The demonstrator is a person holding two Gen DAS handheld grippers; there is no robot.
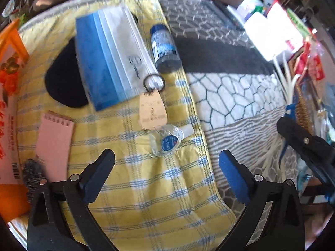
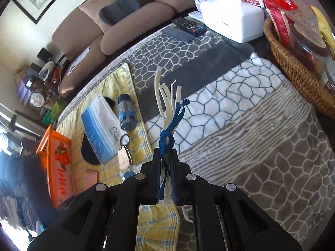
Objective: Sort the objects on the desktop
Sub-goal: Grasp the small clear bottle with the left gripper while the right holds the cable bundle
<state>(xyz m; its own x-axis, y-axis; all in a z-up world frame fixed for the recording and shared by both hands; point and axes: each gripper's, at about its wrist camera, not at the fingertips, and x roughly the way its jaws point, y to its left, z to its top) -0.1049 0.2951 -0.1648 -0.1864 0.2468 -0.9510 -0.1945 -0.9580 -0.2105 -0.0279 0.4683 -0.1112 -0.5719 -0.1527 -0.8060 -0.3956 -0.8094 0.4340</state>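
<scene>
My left gripper [image 1: 166,168] hangs open over a yellow checked cloth [image 1: 146,198], with nothing between its fingers. Just beyond its fingertips lies a small clear bottle [image 1: 167,140] with a blue label, touching a tan key tag [image 1: 152,110] on a ring. Further off lie a dark blue bottle [image 1: 164,46], a blue and white mask pack [image 1: 113,58] and a pink notepad [image 1: 54,142]. My right gripper [image 2: 165,153] is shut on a bundle of cream strips tied with blue cord [image 2: 167,133], held above the patterned blanket [image 2: 251,125]. The right gripper [image 1: 303,144] also shows at the right edge of the left wrist view.
An orange tray [image 2: 54,146] with a printed box borders the cloth on the left. A wicker basket [image 2: 293,67] of snacks, a white box [image 2: 230,21] and a remote [image 2: 188,26] stand at the far right. A black flat object [image 1: 62,79] lies under the mask pack.
</scene>
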